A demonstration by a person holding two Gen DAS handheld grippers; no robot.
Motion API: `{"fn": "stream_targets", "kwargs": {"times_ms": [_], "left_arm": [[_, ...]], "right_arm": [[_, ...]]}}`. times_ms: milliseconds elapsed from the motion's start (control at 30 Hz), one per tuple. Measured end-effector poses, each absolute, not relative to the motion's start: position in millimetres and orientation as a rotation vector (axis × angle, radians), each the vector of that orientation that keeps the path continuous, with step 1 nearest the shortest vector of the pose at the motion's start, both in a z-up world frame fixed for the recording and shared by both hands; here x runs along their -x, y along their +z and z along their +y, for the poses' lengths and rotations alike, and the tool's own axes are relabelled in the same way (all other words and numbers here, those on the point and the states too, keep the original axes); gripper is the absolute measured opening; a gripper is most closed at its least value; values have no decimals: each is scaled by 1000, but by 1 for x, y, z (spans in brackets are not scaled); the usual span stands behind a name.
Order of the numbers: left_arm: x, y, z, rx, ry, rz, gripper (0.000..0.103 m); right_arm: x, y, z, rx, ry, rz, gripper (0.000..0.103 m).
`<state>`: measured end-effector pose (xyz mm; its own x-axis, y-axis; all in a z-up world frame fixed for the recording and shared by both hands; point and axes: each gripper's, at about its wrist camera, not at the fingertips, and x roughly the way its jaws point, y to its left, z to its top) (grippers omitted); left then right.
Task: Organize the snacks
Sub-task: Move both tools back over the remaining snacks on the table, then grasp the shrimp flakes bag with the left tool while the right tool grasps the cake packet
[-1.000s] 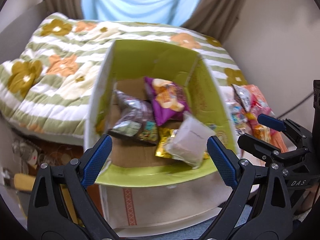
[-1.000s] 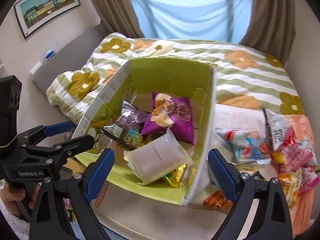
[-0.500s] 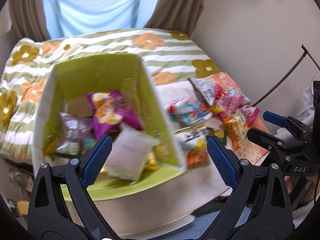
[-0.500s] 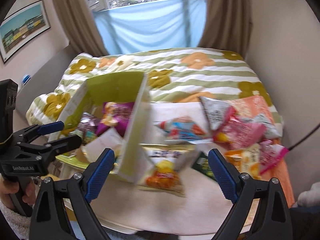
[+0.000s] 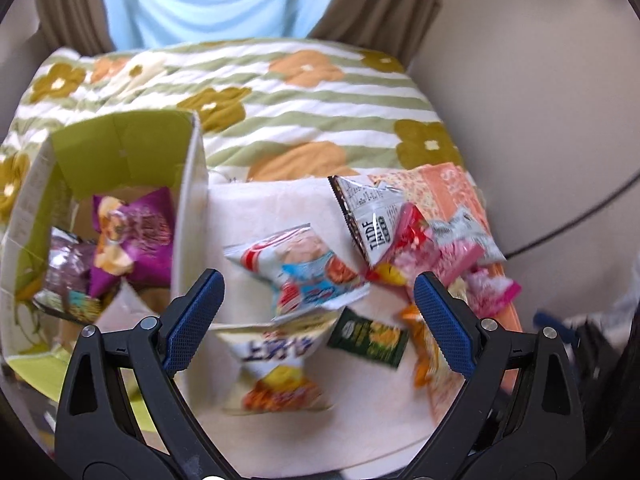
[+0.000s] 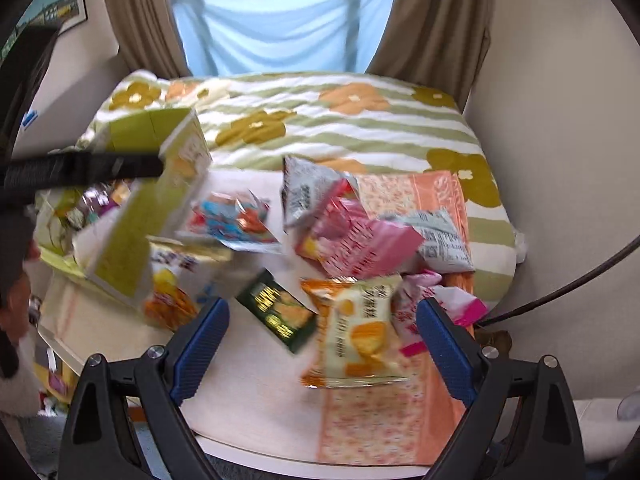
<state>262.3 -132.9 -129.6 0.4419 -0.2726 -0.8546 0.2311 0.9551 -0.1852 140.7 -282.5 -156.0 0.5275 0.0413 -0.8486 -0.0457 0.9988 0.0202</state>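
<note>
From the left wrist we see our left tongs [image 5: 316,312] spread wide with nothing between the blue pads [image 5: 194,322]. Below them on the white counter [image 5: 256,208] lies a scatter of snacks. A white bag with yellow and orange print [image 5: 276,364] sits between the 2 fingers, nearest to us, blurred. Just beyond it lies a white, blue and red packet [image 5: 304,272], and a small dark green packet [image 5: 368,342] lies to its right, near the right pad. Further right, a black-and-white bag [image 5: 368,216] and a pink bag [image 5: 440,260] overlap on an orange patterned cloth [image 5: 436,188]. To the left of the tongs stands a green-lined cardboard box [image 5: 120,152]; inside it we see a purple bag [image 5: 136,236] beside a dark brownish bag [image 5: 66,272].

From the right wrist, our right tongs [image 6: 324,344] are likewise wide apart and hold nothing. The yellow-and-white snack bag [image 6: 356,336] lies between the fingers, closer to the right one, with the dark green packet [image 6: 278,312] just left of it. Beyond them the pink bag [image 6: 356,240], a grey-printed bag [image 6: 308,188] and a pale grey bag [image 6: 440,240] pile together on the orange cloth [image 6: 384,420]. The green box [image 6: 160,200] stands at far left, and the black body of the other tool [image 6: 80,170] crosses in front of it. A flowered, striped quilt [image 6: 340,128] covers the bed behind the counter.
</note>
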Motion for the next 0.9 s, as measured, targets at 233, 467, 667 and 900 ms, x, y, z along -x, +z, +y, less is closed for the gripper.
{"fn": "stream_targets", "kwargs": {"times_ms": [233,467,667,900], "left_arm": [[-299,-177,-160,107,-189,1167,95],[-328,-228,-167,75,-95,1252,95],[-340,-255,-169,17,-73,1295,95],[-350,-269,-161,16,-86,1325,90]], "right_arm": [[-149,-191,-303,29,92,1076,93],[-156,-223,-310,-33,101,1132,93],[-167,-243,-308,-41,81,1166,93],[-178,-261,-303,-39,51,1199,93]]}}
